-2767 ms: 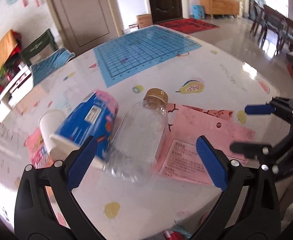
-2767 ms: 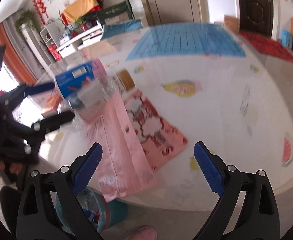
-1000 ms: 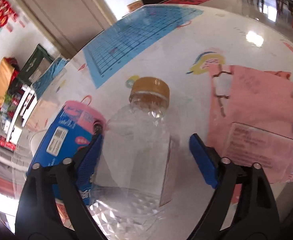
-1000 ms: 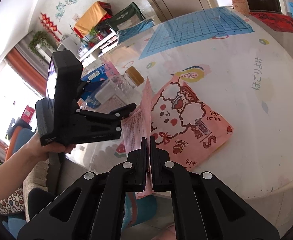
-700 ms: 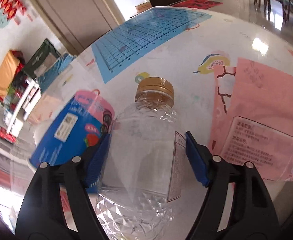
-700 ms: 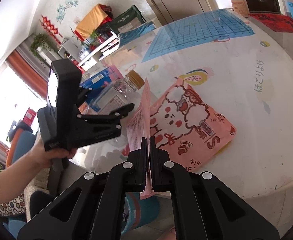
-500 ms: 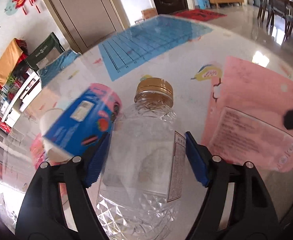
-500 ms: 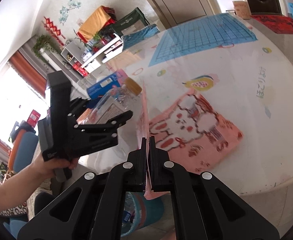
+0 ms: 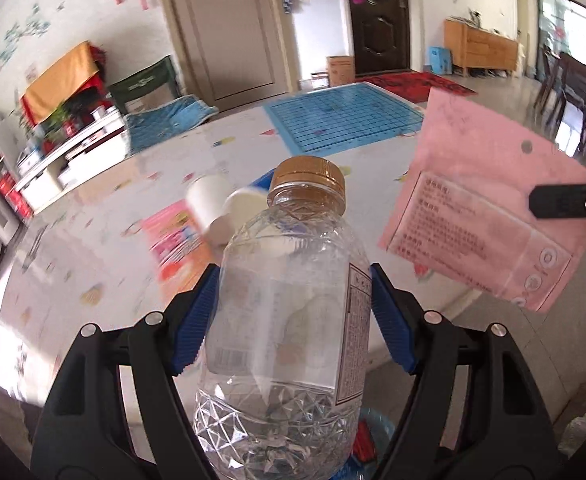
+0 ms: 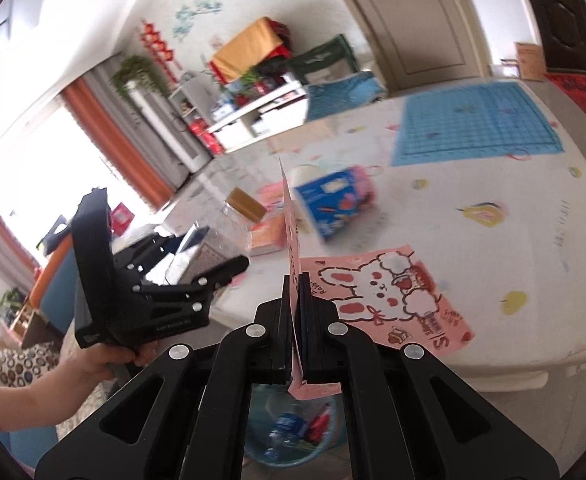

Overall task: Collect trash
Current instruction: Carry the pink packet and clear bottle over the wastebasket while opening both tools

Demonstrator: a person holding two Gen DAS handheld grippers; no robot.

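My left gripper [image 9: 293, 316] is shut on a clear plastic bottle [image 9: 289, 320] with a gold cap, held in the air off the table's edge; it also shows in the right wrist view [image 10: 229, 228]. My right gripper [image 10: 297, 300] is shut on a pink wrapper [image 10: 291, 220], held edge-on above a blue trash bin [image 10: 289, 436] on the floor. The same wrapper [image 9: 489, 216] hangs at the right of the left wrist view. A second pink rabbit wrapper [image 10: 393, 300] lies on the table near its edge.
A blue and pink cup [image 10: 337, 196] lies on its side on the round table [image 10: 493, 220], with a white cup [image 9: 209, 200] and orange packet [image 9: 177, 236] beside it. A blue grid mat [image 10: 477, 124] lies at the far side. The bin holds some trash.
Both grippers have lifted their loads off the table and pulled back past its edge. The bottle and the pink wrapper now hang in the air; the blue cup stays on the table.
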